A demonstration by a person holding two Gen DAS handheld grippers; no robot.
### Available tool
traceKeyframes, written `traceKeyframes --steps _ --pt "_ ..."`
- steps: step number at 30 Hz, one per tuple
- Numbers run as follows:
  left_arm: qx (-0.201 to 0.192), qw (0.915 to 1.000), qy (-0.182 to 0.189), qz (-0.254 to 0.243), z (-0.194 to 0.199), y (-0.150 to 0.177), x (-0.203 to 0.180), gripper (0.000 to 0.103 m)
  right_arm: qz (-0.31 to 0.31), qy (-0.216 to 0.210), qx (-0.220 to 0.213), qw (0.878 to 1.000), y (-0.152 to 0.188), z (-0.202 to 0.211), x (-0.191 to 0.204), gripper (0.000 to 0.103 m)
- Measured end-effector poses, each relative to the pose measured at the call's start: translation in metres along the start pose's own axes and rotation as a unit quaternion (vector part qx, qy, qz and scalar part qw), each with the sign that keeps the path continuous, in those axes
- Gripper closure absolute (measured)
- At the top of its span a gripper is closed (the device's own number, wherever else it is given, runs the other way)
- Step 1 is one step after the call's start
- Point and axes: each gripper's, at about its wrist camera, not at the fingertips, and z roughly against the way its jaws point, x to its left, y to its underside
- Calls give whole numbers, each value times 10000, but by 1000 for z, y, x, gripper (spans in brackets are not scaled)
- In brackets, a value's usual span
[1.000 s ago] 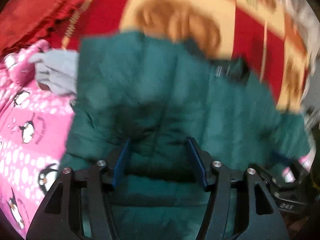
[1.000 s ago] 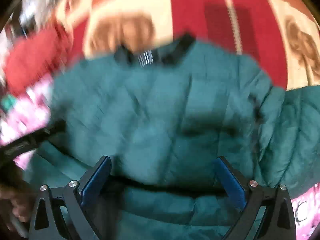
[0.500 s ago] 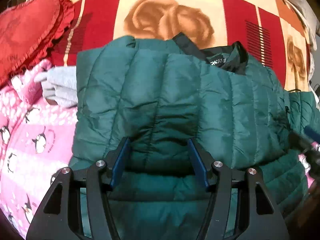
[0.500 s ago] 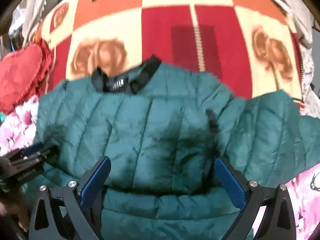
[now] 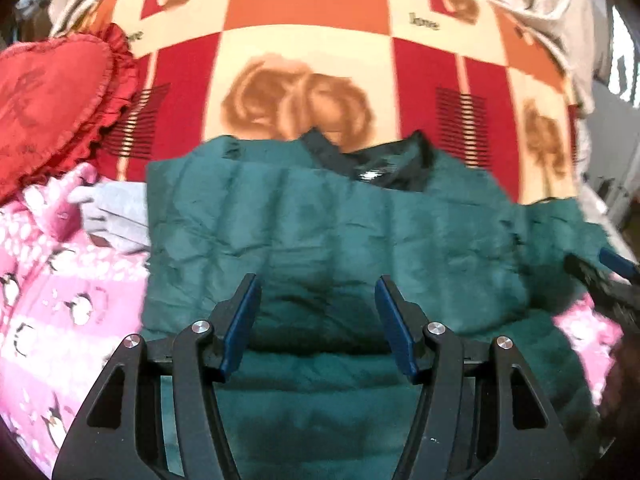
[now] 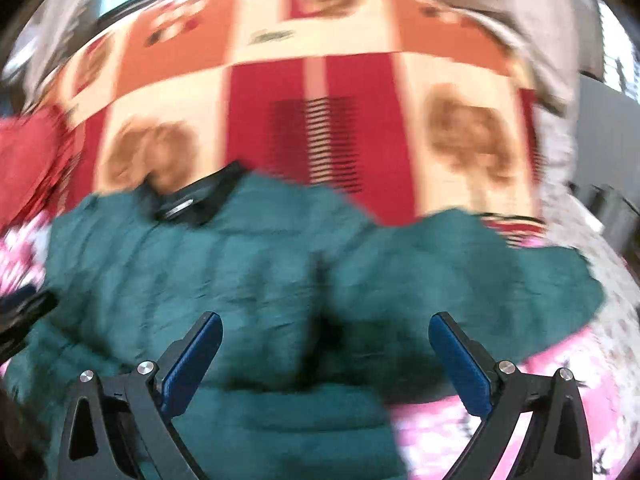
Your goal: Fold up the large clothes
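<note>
A dark green quilted jacket with a black collar lies flat on the bed, folded across so its top half rests on its bottom half. It also shows in the right wrist view, with one sleeve spread to the right. My left gripper is open and empty above the jacket's near fold. My right gripper is open wide and empty above the jacket's right part; it also shows at the right edge of the left wrist view.
A red, orange and cream rose-patterned blanket covers the bed behind the jacket. A red heart-shaped frilled cushion lies at far left. A pink penguin-print fabric and a grey garment lie left of the jacket. Pale cloth lies at the back right.
Both grippers have pulled back and up from the jacket, so more of the blanket shows beyond it. The jacket stays folded. Both grippers stay open.
</note>
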Motion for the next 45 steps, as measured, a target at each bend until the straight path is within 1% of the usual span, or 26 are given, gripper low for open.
traceKeyframes --steps 1,2,3,5,7,9,11,13,14,15,17,18,21,24,27,29,30,31,32,33,34,35,36,39,42,45 --pt "50 9999 135 -17 3 2 -4 44 -165 233 -3 9996 0 -1 -19 1" --pt "120 9997 165 -116 4 5 -9 44 -405 501 35 9979 1 -4 -45 1" --pt "185 9995 103 -250 4 9 -14 44 -536 618 47 9966 2 -5 -60 1" --pt "403 9972 -152 -615 3 21 -28 44 -917 1028 67 9904 6 -10 -106 1" --pt "602 9943 -133 -871 2 34 -40 44 -1229 1221 50 9849 9 -12 -144 1" --pt "692 9928 -87 -974 0 41 -48 44 -1649 1411 -36 9762 16 -16 -190 1" --pt "655 9928 -16 -1003 -4 46 -53 44 -1890 1442 -72 9713 22 -20 -223 1" --pt "660 9939 -31 -888 -13 47 -53 44 -1930 1484 -8 9699 28 -28 -249 1" --pt "711 9940 -30 -834 -17 47 -52 44 -1945 1452 35 9701 30 -33 -262 1" --pt "789 9938 -10 -781 -22 46 -52 44 -1994 1299 84 9712 32 -39 -271 1" --pt "916 9934 -34 -693 -31 46 -52 44 -2178 719 337 9728 35 -58 -292 1" --pt "936 9932 -56 -693 -32 46 -53 44 -2172 625 473 9730 36 -69 -299 0" --pt "979 9922 -41 -777 -35 48 -56 44 -1746 803 568 9797 34 -84 -297 0" --pt "1054 9908 -77 -844 -39 50 -59 44 -1572 685 519 9838 25 -97 -293 0" --pt "1099 9901 -78 -870 -43 51 -59 44 -1759 490 339 9826 19 -105 -296 0" --pt "1085 9904 -62 -857 -42 52 -59 44 -2372 109 -169 9712 23 -99 -311 0" --pt "1077 9906 -47 -845 -42 52 -58 44 -2549 9 -282 9666 25 -100 -314 1" --pt "1087 9906 -29 -826 -43 51 -58 44 -2707 -27 -427 9617 26 -97 -318 3" --pt "1092 9907 -24 -808 -42 52 -57 44 -2858 -69 -534 9568 27 -94 -321 11" --pt "1099 9909 -16 -784 -42 52 -56 44 -3043 -233 -591 9504 28 -93 -324 18" --pt "1109 9909 -8 -761 -42 52 -56 43 -3125 -297 -606 9475 28 -92 -326 22" --pt "1129 9909 4 -736 -43 52 -55 42 -3115 -307 -601 9478 27 -90 -326 31" --pt "1152 9907 12 -726 -44 53 -54 40 -3072 -350 -580 9492 25 -89 -325 47" --pt "1174 9904 44 -734 -46 53 -55 35 -2980 -335 -582 9522 23 -83 -322 66" --pt "1187 9898 59 -786 -49 55 -57 32 -2787 -306 -592 9581 20 -74 -313 76" --pt "1233 9894 85 -767 -50 55 -56 31 -2666 -266 -597 9616 19 -62 -301 82"
